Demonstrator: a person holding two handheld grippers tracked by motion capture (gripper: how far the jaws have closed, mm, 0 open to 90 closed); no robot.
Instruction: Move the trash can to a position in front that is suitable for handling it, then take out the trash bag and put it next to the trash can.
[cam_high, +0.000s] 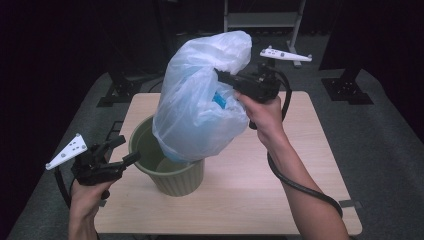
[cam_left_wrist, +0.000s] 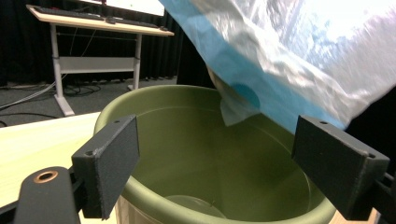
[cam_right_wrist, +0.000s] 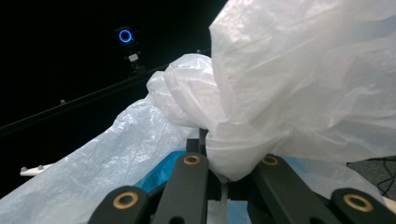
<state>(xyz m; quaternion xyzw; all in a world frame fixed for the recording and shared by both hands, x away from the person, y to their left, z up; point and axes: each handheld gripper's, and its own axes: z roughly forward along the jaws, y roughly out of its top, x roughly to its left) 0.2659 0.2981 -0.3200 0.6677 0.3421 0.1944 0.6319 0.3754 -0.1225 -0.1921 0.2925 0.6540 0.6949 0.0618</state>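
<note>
— Nearest us, our left gripper (cam_high: 116, 152) waits with jaws apart, just beside the green bin's (cam_high: 172, 182) rim, gripping nothing.

— And the bag?

— The plastic bag (cam_high: 200, 107) hangs upright above the bin, its bottom at the mouth, blue contents inside. Our right gripper (cam_high: 223, 78) is clamped on its gathered neck, farther back.

— The bin itself?

— Looks nearly empty; something pale lies at its bottom, we can't tell what.

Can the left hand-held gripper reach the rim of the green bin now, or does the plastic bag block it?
Probably yes. The left hand-held gripper is open right beside the green bin, and its jaws frame the near rim. The plastic bag hangs over the far side, held up by the right hand-held gripper.
</note>
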